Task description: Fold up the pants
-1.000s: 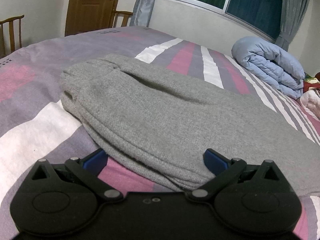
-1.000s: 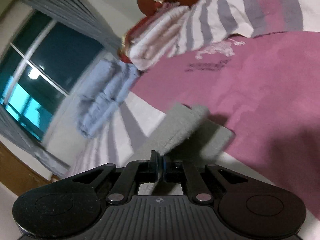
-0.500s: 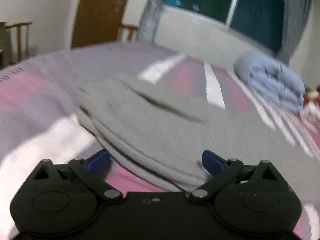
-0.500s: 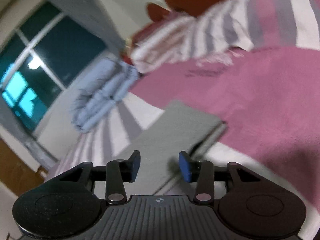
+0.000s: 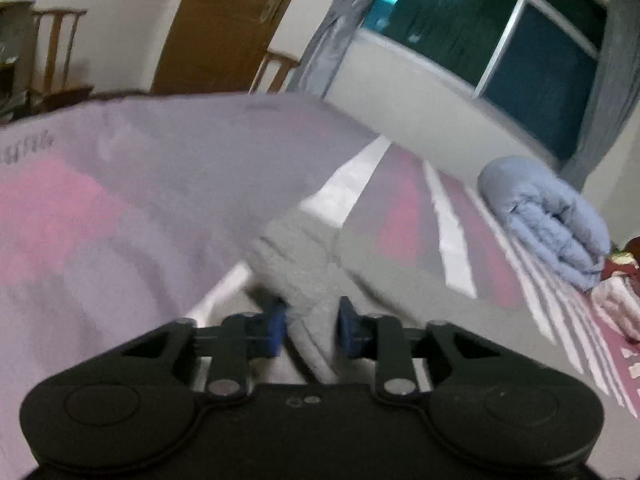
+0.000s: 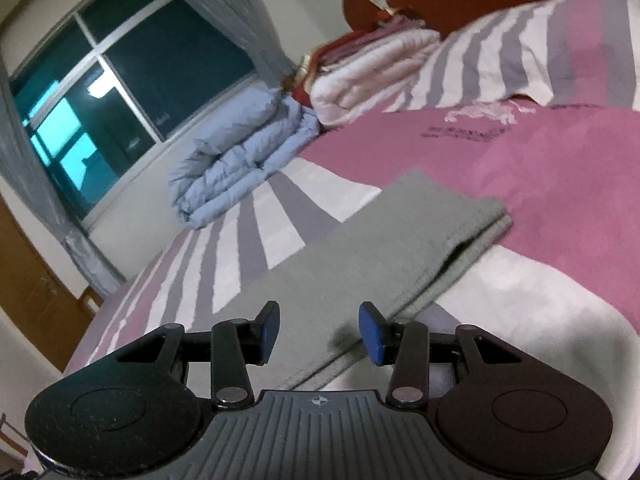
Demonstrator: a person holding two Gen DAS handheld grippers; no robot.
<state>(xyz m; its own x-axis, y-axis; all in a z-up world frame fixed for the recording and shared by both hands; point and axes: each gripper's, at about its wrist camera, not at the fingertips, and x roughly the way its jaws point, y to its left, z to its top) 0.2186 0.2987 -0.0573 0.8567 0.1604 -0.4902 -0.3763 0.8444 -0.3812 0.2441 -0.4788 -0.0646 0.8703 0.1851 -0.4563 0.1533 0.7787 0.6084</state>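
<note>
Bedroom scene: striped pink, grey and white bedspread (image 6: 560, 184) covers the bed, dark window (image 5: 500, 36) with grey curtains (image 5: 328, 28) behind, brown door (image 5: 224, 24) and wooden chairs (image 5: 60, 60) at the far wall. Rolled blue quilt (image 6: 240, 156) lies on the bed near the window; a pile of white and red bedding (image 6: 368, 68) sits just beside it.

Grey pants (image 6: 384, 248) lie on the bedspread, folded lengthwise into a long flat strip.

Left gripper (image 5: 310, 326): jaws have just been closing, and the blue fingers (image 5: 276, 328) now pinch a bunched fold of the pants (image 5: 304, 264). Cloth fills the gap between the pads and rises from them in a thick ridge, lifted off the bedspread; the rest of the garment trails away to the right in that view. Left view is motion-blurred, so fine cloth detail is unreadable.

Right gripper (image 6: 318, 330): jaws have just been opening and the fingers (image 6: 370, 334) stand spread, nothing clamped. Flat pants strip runs under and ahead of the gap. Its layered side edge passes close by the right pad; whether cloth touches the pad I cannot tell. Far end of the strip lies squared off on the pink area, well ahead of the fingers.
</note>
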